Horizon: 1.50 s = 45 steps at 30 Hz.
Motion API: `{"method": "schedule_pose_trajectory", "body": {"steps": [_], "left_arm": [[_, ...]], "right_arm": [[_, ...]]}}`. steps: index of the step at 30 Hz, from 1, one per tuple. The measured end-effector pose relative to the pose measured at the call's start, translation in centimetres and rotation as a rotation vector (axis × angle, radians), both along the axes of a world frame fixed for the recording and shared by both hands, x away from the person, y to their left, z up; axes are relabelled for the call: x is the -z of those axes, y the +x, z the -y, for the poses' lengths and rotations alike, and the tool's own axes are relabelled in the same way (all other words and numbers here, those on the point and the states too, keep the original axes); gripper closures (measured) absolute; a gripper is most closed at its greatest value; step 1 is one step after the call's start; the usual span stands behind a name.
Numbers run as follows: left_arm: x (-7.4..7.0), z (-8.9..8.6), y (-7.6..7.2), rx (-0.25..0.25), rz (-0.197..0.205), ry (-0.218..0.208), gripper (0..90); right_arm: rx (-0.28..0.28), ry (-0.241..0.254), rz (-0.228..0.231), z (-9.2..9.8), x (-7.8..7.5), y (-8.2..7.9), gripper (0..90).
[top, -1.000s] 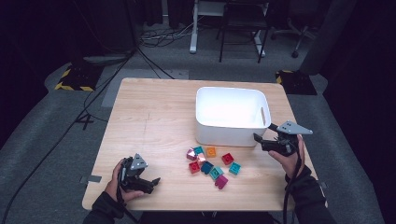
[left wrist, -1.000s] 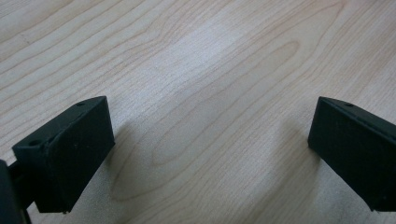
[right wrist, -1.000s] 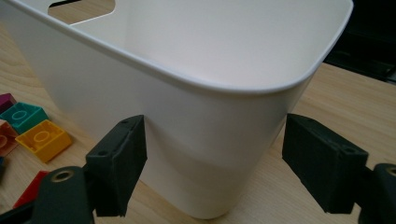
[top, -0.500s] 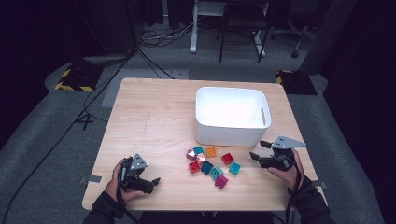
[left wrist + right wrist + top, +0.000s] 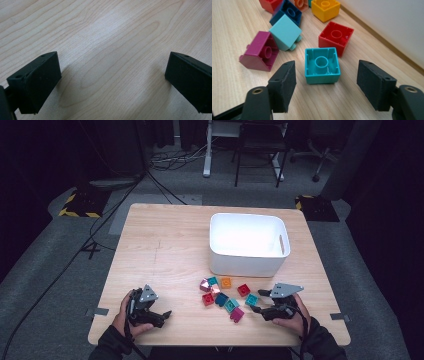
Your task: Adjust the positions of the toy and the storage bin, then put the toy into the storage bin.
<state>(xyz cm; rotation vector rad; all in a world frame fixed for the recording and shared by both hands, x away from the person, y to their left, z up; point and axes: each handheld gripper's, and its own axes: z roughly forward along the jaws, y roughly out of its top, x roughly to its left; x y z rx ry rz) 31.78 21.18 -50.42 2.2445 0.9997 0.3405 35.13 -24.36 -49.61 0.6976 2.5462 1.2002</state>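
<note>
Dark floor and cables ring a pale wooden desk (image 5: 165,245) in the high view. A white bin (image 5: 247,244) stands toward 1 o'clock of the desk's middle, and nothing can be seen inside it. Just in front of the bin, at about 5 o'clock from centre, lies a loose cluster of toy bricks. The right gripper (image 5: 256,303) sits at the cluster's 3 o'clock edge, pointing at the teal brick (image 5: 251,299). The left gripper (image 5: 165,316) rests low at 7 o'clock, well apart from the bricks.

From the left gripper view, its fingers (image 5: 37,82) stand wide apart over bare wood, with nothing between them.

The right gripper view shows the teal brick (image 5: 322,65) lying hollow side up between that gripper's fingers (image 5: 283,85), which have just been closing in but are not yet touching it (a clear gap shows on each side). A red brick (image 5: 336,37) lies at its 1 o'clock, a light turquoise brick (image 5: 286,32) and a magenta brick (image 5: 260,51) at 10 o'clock, with a dark blue brick (image 5: 288,12) and a yellow brick (image 5: 325,9) farther off near the bin wall.

Judging by this, the sorting into the bin has barely begun: every visible brick is on the desk, and the first grasp of the teal one is only being set up.
</note>
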Motion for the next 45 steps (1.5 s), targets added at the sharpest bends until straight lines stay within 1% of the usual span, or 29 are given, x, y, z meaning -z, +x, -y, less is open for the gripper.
{"method": "schedule_pose_trajectory", "body": {"steps": [3, 5, 6, 7, 9, 11, 13, 15, 17, 18, 22, 24, 27, 28, 33, 37, 38, 40, 45], "left_arm": [[0.0, 0.0, 0.0, 0.000, 0.000, 0.000, 0.5], [0.0, 0.0, 0.0, 0.000, -0.001, 0.000, 0.6], [0.0, 0.0, 0.0, 0.000, -0.001, 0.000, 0.5], [0.0, 0.0, 0.0, 0.000, 0.000, 0.000, 0.5], [0.0, 0.0, 0.0, 0.000, 0.000, 0.000, 0.5], [0.0, 0.0, 0.0, 0.000, -0.001, -0.001, 0.5], [0.0, 0.0, 0.0, 0.001, 0.000, -0.002, 0.4], [0.0, 0.0, 0.1, 0.002, 0.003, -0.002, 0.3], [0.0, 0.0, 0.1, 0.002, 0.003, -0.001, 0.2], [0.0, 0.0, 0.0, 0.002, 0.003, -0.002, 0.3], [0.0, 0.0, 0.0, 0.002, 0.003, -0.001, 0.3], [0.0, 0.0, 0.0, 0.002, 0.003, -0.001, 0.3], [0.0, 0.0, 0.1, 0.007, -0.004, -0.006, 0.2], [0.0, 0.0, 0.1, 0.007, -0.006, -0.009, 0.2], [0.0, 0.0, 0.1, 0.007, -0.007, -0.008, 0.2], [0.0, 0.0, 0.2, 0.018, -0.001, 0.001, 0.1], [-0.1, -0.1, 0.3, 0.019, 0.001, 0.010, 0.1], [0.0, 0.0, 0.4, 0.019, 0.000, 0.002, 0.1], [0.0, 0.1, 0.4, 0.017, -0.001, 0.000, 0.1]], "right_arm": [[0.002, -0.005, -0.003, -0.4, 0.4, 0.2, 33.6], [0.015, -0.025, -0.010, -0.6, 0.5, 0.5, 36.3], [0.015, -0.016, -0.006, -0.6, 0.5, 0.6, 36.7], [0.036, -0.009, -0.005, -0.6, 0.5, 0.7, 38.8], [0.038, -0.013, -0.015, -0.7, 0.5, 0.9, 40.6], [0.046, -0.024, -0.012, -0.8, 0.5, 0.9, 43.3], [0.037, -0.023, -0.009, -0.8, 0.5, 0.8, 46.4], [0.033, -0.017, -0.004, -0.8, 0.6, 0.8, 53.2], [0.035, -0.014, -0.003, -0.8, 0.6, 0.8, 54.9], [0.036, -0.016, 0.006, -0.7, 0.5, 0.7, 58.9], [0.042, -0.014, 0.002, -0.7, 0.5, 0.6, 59.1], [0.027, -0.017, 0.011, -0.7, 0.5, 0.6, 59.2], [0.039, -0.012, 0.008, -0.6, 0.4, 0.5, 59.2], [0.036, -0.007, 0.009, -0.5, 0.4, 0.6, 59.2], [0.056, 0.002, 0.015, 0.2, 0.2, 0.6, 59.2], [0.070, 0.017, 0.029, 1.2, -0.4, 0.4, 59.2], [0.070, 0.017, 0.029, 1.2, -0.4, 0.4, 59.2], [0.084, 0.034, 0.039, 2.1, -1.0, 0.3, 59.2], [0.114, 0.066, 0.070, 3.5, -2.4, -0.1, 59.2]]}}
